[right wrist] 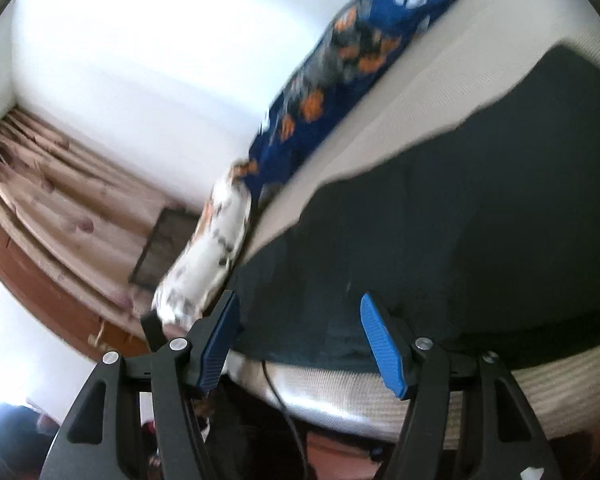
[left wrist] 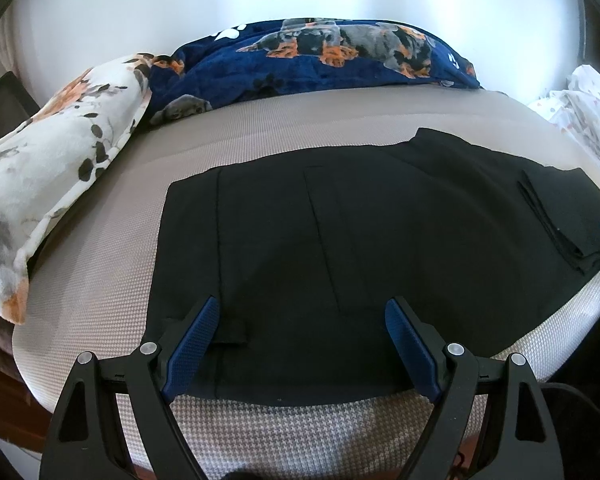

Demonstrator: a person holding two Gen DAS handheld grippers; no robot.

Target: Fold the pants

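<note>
Bed mattress [left wrist: 100,280] carries black pants [left wrist: 320,240] flat along its near edge, spread for folding; left gripper [left wrist: 300,320] hovers wide open, empty; right gripper [right wrist: 300,316] part-open, gripping nothing.

No readable text, labels, brands or numbers anywhere.

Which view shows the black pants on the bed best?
The left wrist view: the black pants lie sharp and nearly whole, with a folded end at right. The right wrist view shows the pants blurred, tilted and cut off.
</note>
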